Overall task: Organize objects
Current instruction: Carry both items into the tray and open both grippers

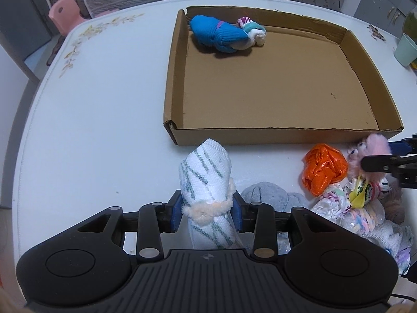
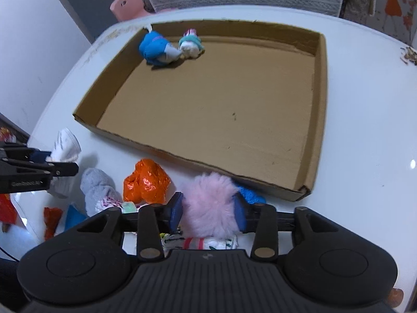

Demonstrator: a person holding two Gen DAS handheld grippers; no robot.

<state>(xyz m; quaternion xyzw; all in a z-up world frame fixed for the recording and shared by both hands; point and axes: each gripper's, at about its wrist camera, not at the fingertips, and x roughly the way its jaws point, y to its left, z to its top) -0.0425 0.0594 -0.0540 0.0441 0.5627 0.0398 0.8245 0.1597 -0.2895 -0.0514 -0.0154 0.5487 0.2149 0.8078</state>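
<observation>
White rolled sock [image 1: 206, 195] in left tongs [image 1: 207, 212], before cardboard tray [image 1: 174, 83].

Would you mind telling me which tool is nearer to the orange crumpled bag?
The right. The right tool, around the pink fluffy roll, sits just beside the orange crumpled bag; the left tool, gripping the white rolled cloth, stands beyond the grey roll.

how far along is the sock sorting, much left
Early on. Done: a blue roll and a white-teal roll lie in the cardboard box. In hand: left gripper clamps a white roll; right gripper straddles a pink fluffy bundle. Left: the orange bag, grey roll and others outside.
</observation>
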